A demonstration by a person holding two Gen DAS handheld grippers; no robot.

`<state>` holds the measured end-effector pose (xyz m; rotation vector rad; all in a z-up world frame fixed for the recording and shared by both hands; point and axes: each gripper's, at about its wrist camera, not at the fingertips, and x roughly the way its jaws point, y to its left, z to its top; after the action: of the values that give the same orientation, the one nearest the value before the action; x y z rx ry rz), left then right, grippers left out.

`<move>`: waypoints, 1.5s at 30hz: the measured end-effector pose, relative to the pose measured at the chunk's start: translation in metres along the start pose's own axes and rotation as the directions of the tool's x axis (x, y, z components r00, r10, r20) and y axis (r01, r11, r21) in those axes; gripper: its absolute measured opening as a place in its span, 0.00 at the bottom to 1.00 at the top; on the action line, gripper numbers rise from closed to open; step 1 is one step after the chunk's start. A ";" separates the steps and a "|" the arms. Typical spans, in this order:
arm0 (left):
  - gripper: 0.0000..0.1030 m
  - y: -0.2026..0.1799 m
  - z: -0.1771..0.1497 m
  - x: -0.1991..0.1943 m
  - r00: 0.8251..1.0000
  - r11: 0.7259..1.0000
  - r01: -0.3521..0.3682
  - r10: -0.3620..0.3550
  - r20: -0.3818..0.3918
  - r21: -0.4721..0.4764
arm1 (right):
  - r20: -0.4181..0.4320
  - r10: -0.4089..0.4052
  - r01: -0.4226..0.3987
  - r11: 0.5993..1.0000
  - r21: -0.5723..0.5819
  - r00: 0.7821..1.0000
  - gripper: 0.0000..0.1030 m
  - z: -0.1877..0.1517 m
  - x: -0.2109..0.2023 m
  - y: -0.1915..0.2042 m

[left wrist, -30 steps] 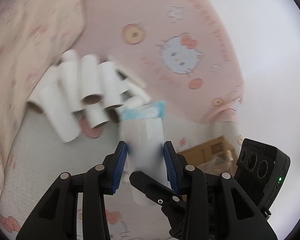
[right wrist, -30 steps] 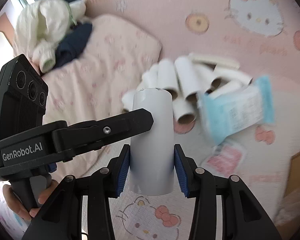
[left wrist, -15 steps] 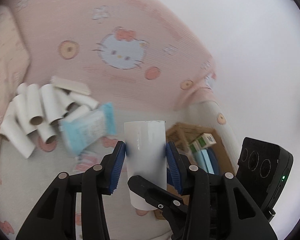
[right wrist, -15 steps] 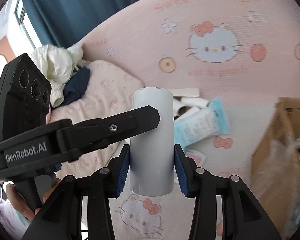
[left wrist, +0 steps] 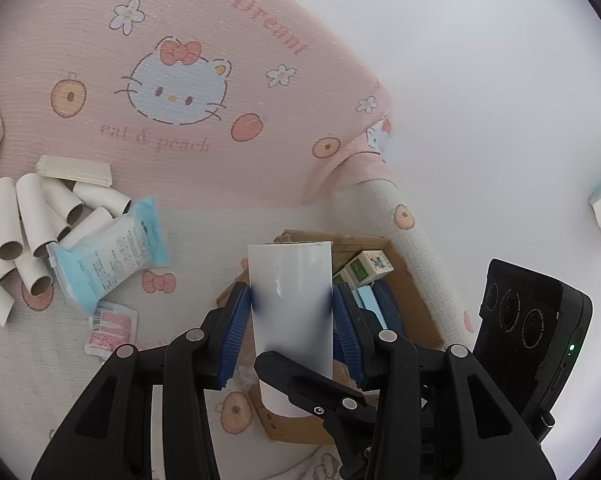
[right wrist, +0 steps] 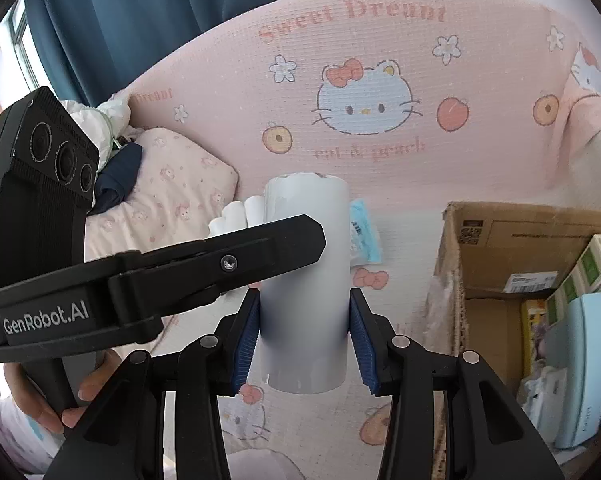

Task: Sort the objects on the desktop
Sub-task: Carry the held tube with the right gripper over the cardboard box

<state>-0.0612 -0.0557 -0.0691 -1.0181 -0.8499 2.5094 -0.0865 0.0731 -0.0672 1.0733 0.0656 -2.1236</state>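
I have each gripper clamped on its own white cardboard tube. The left gripper (left wrist: pixel 291 332) pinches a tube (left wrist: pixel 290 312) standing upright between the blue pads, its long axis running straight ahead of the tool. The right gripper (right wrist: pixel 303 336) holds a second tube (right wrist: pixel 305 280) the same way. The open cardboard box (right wrist: pixel 512 240) lies ahead and to the right of my right tool, and below and just behind the tube in the left view. I judge the left hand nearer to it, though the fisheye makes that uncertain. More loose tubes (left wrist: pixel 24 232) lie far left.
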 end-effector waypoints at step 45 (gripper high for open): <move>0.45 -0.098 0.054 0.133 0.966 0.930 0.072 0.025 -0.259 0.360 | -0.193 -0.175 0.187 0.981 0.046 0.965 0.42 0.062 -0.014 -0.120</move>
<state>-0.1876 0.0610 -0.0472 -1.1565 -0.2964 2.3212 -0.1994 0.1462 -0.0497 1.3504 0.1941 -2.1914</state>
